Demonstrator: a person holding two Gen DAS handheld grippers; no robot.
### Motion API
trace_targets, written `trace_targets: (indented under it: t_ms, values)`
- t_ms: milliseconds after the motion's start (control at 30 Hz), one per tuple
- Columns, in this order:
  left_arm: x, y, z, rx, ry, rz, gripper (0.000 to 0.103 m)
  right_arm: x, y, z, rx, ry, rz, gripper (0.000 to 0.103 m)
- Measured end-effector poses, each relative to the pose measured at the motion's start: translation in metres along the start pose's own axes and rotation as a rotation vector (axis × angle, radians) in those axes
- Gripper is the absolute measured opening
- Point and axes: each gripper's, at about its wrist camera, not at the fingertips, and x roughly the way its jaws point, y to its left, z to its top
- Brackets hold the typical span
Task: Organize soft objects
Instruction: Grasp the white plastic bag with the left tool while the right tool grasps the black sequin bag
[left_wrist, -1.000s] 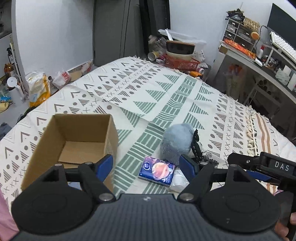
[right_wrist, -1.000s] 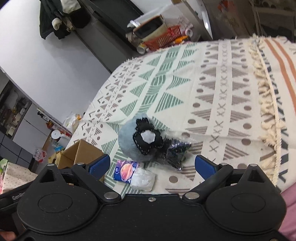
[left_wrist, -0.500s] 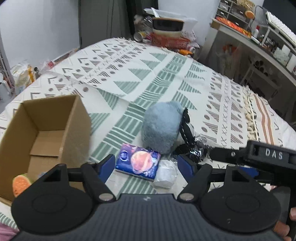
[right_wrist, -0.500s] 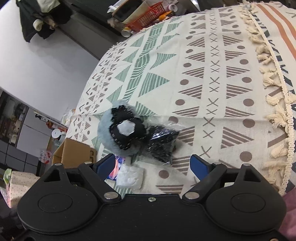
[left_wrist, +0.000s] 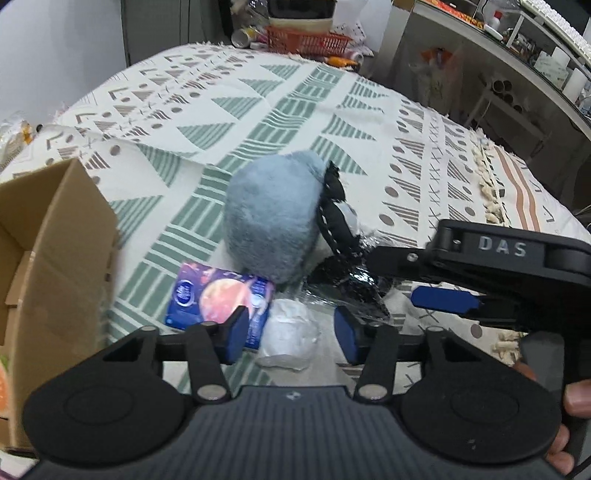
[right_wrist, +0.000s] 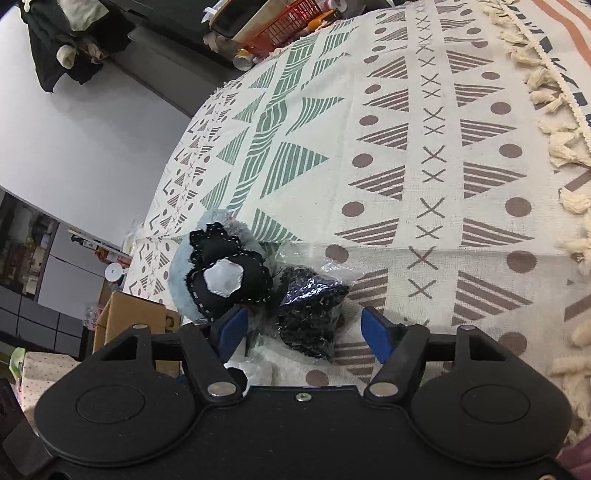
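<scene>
Reach-in step, I'd say: cardboard box (left_wrist: 55, 258) far left on the bed, left hand-held gripper (left_wrist: 291, 332) released over a white wad (left_wrist: 290, 332) — right hand-held gripper (right_wrist: 303, 332) released around the black sequined packet (right_wrist: 312, 314). Next: close gently.

The left claw (left_wrist: 290, 330) is low over the bed, with its two blue fingers (left_wrist: 236, 328) spread apart and nothing between them. The right claw (right_wrist: 304, 332) is also wide open, its fingers (right_wrist: 375, 334) pointing down toward the bed. Seen from the left wrist, the right claw (left_wrist: 447, 301) reaches in from the right side, and a hand (left_wrist: 569, 421) grips its handle.
</scene>
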Motion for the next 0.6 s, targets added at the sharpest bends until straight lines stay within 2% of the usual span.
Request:
trace_targets:
  t_ms: [100,133,200,233,267,600]
  values:
    - [0.006,-0.003,-0.002,0.013,0.016,-0.005,0.044,0.005,-0.001,0.001,0.001,-0.001,-0.008,0.065]
    - [0.008,-0.004,-0.003,0.015,0.026,-0.001,0.044,0.006,-0.001,0.0,-0.004,0.0,-0.011,0.061]
    - [0.013,-0.002,-0.006,0.001,0.052,0.003,0.034,0.008,0.001,-0.001,-0.018,0.005,-0.01,0.046]
    - [0.013,-0.001,-0.007,-0.002,0.057,0.004,0.034,0.009,0.002,-0.001,-0.023,0.01,-0.01,0.035]
    - [0.012,-0.002,-0.007,-0.001,0.051,0.006,0.034,0.009,0.002,-0.002,-0.025,0.01,-0.011,0.033]
    - [-0.018,-0.004,-0.008,0.0,-0.02,0.017,0.033,-0.01,0.003,-0.012,-0.019,-0.02,-0.05,0.03]
